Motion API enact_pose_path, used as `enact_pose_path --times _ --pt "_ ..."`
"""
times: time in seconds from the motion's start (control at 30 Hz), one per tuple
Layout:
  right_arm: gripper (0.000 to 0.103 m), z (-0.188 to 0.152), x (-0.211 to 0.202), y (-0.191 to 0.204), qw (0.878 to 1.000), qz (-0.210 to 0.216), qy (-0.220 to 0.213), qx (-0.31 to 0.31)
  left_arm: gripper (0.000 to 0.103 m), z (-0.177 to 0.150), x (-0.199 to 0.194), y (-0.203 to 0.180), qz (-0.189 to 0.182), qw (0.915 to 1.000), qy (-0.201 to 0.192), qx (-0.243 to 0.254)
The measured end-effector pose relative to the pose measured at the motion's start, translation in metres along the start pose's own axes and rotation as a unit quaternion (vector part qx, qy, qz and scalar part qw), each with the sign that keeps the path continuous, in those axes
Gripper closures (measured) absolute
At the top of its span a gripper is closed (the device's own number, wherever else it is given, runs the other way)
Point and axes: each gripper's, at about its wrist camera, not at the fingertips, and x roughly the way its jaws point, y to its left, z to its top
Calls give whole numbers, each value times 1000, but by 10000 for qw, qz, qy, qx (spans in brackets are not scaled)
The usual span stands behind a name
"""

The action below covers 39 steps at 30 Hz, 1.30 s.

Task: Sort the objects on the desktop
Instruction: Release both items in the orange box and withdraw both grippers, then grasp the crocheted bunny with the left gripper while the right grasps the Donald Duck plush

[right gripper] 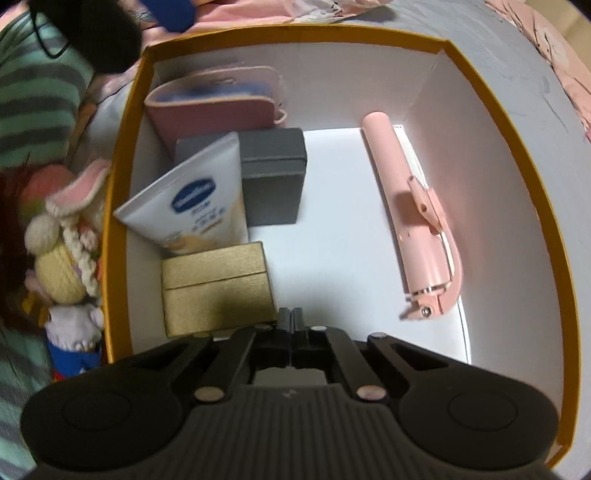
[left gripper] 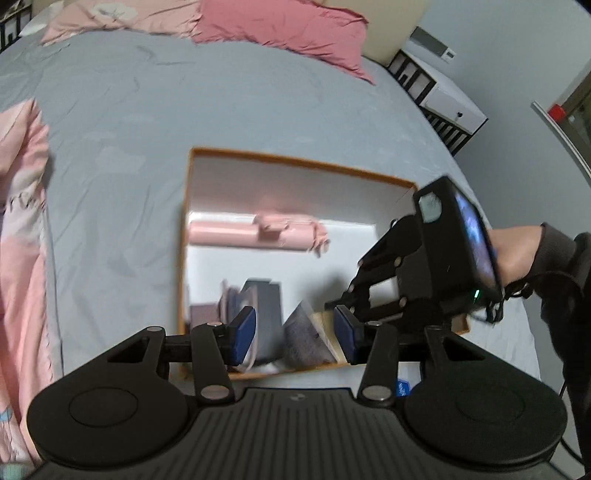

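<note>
An orange-rimmed box with white walls (left gripper: 186, 229) (right gripper: 122, 177) lies on the bed. It holds a pink selfie stick (right gripper: 417, 218) (left gripper: 255, 230), a gold box (right gripper: 218, 291), a white cream tube (right gripper: 199, 199), a grey box (right gripper: 273, 177) and a pink pouch (right gripper: 218, 99). My right gripper (right gripper: 291, 317) is shut and empty, inside the box beside the gold box. It also shows in the left wrist view (left gripper: 343, 301). My left gripper (left gripper: 295, 332) is open and empty above the box's near edge.
The box sits on a grey-blue bedsheet (left gripper: 122, 110) with pink pillows (left gripper: 280, 26) and a pink duvet (left gripper: 22, 229). Plush toys (right gripper: 70, 236) lie beside the box's left wall. A white bedside cabinet (left gripper: 443, 96) stands at the right.
</note>
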Motion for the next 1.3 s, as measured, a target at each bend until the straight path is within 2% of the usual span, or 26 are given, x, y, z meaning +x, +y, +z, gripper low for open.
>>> enact_pose_path --times 0.2,0.37,0.53,0.67,0.73,0.8,0.9,1.03,1.13,1.23,1.3 --pt "103 5 1 -4 9991 17 69 413 49 -13 -2 10 -9 10000 78 26" --pt "103 -2 -13 2 9980 -390 133 481 49 -27 -21 8 -96 9995 33 299" --pt "103 -20 -65 8 9871 -1012 -460 1152 49 -50 -34 2 -184 9977 150 639" --pt "100 -34 -111 38 9663 -1477 -1126 1780 49 -74 -38 -2 -204 9964 236 785" --pt "98 -41 -126 57 9581 -1566 -1395 1949 49 -85 -36 -6 -145 9950 293 945" --pt "98 -49 -139 83 9517 -1571 -1700 2018 49 -99 -32 -17 -78 9899 355 1374" --pt "97 -58 -131 120 9464 -1461 -1671 2346 49 -119 -24 -28 96 9842 505 1696" --pt "97 -70 -102 162 9335 -1295 -1380 3045 48 -132 -9 -24 79 9917 622 1122" --pt "88 -75 -77 185 9201 -1265 -1168 3519 48 -137 3 -20 60 9953 630 726" --pt "77 -80 -66 197 9052 -1020 -1360 3895 48 -137 15 -18 188 9967 701 365" --pt "76 -80 -60 198 8915 -959 -1422 4192 48 -136 21 -17 200 9973 702 104"
